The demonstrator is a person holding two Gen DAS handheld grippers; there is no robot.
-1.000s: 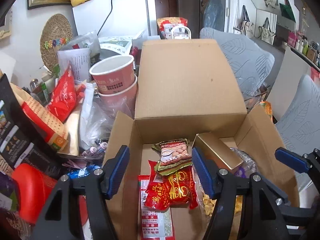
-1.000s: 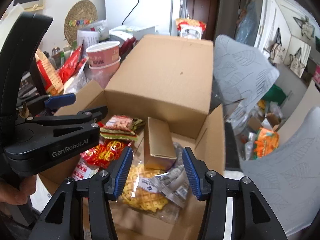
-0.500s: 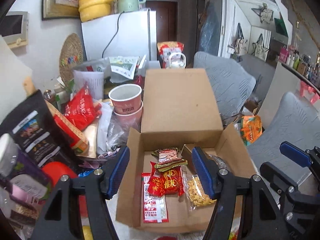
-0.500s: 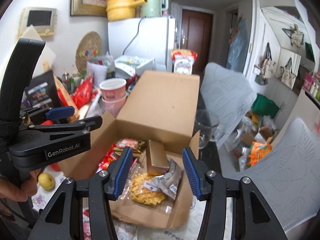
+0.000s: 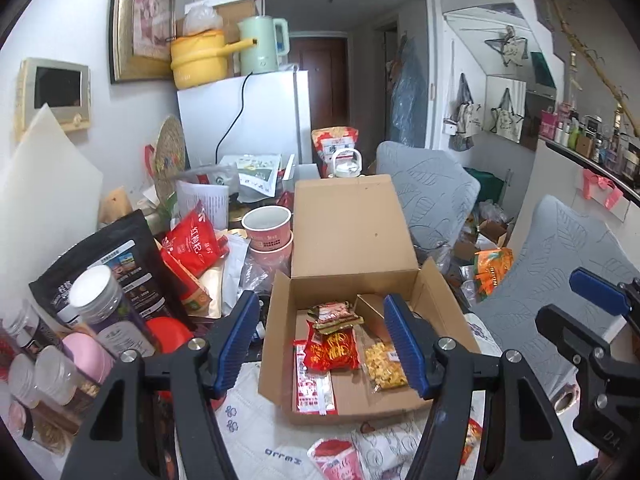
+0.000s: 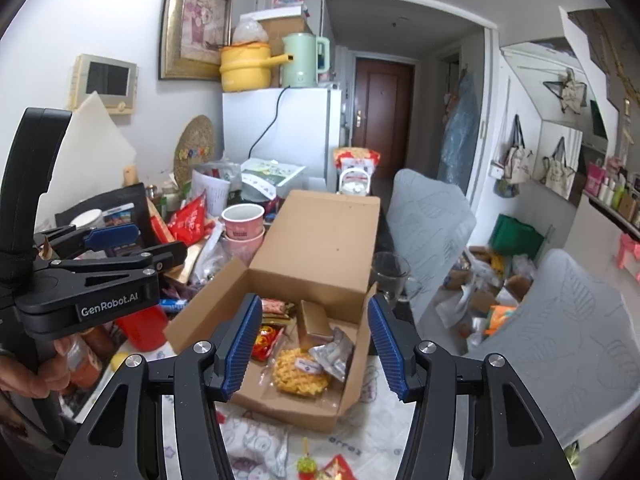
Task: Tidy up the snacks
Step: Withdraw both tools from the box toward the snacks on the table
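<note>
Jaws wide on left gripper [image 5: 320, 344] and right gripper [image 6: 314, 346], holding nothing, above open cardboard box [image 5: 352, 236] on surface, with crinkly red packets [image 5: 332, 348], gold carton [image 6: 314, 320], waffle bag [image 6: 298, 372] inside.

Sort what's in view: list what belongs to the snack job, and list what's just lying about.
Job: cardboard box, red snack packet, gold box, waffle bag.
Lying about: yellow pot, green kettle, fridge, glass mug.

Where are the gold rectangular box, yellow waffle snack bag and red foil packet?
gold rectangular box [image 6: 314, 317], right wrist view, top face.
yellow waffle snack bag [image 6: 298, 372], right wrist view, waffle centre.
red foil packet [image 5: 334, 348], left wrist view, printed front.
</note>
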